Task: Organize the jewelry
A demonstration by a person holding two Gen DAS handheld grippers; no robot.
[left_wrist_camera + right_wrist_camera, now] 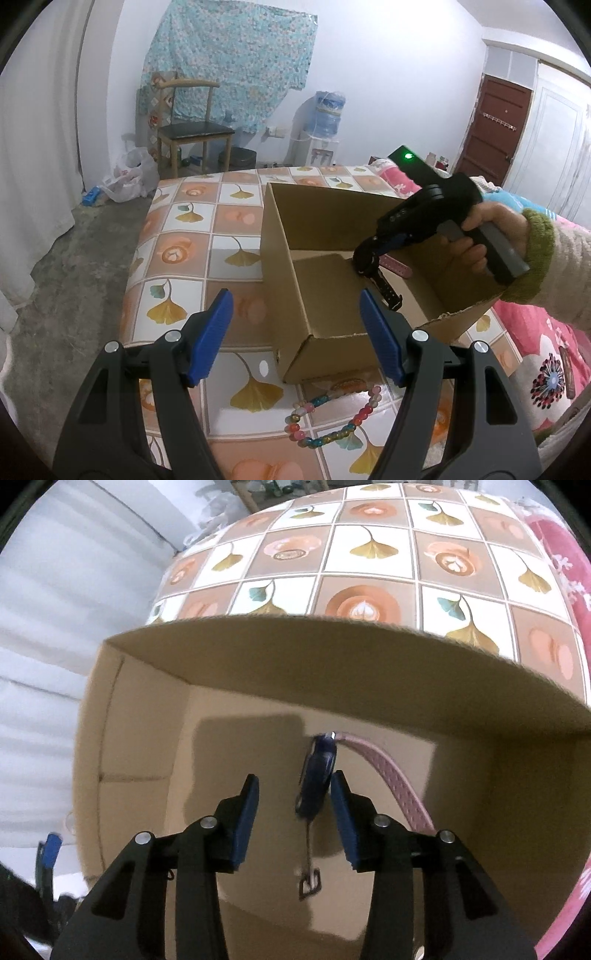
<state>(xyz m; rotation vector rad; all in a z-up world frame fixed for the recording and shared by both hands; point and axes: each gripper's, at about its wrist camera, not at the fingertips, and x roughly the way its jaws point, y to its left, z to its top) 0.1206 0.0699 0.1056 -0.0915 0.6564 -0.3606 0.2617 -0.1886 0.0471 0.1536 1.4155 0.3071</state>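
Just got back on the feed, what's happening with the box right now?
The right tool is down inside the cardboard box, jaws open, with a dark watch hanging between them; whether it has been let go is unclear. A pink strap lies in the box beside it. The left tool hovers open above the table, and a beaded necklace waits outside the box.

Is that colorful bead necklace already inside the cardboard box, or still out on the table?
Still out. The bead necklace lies on the patterned tablecloth just in front of the cardboard box, outside its walls, below the open left gripper.
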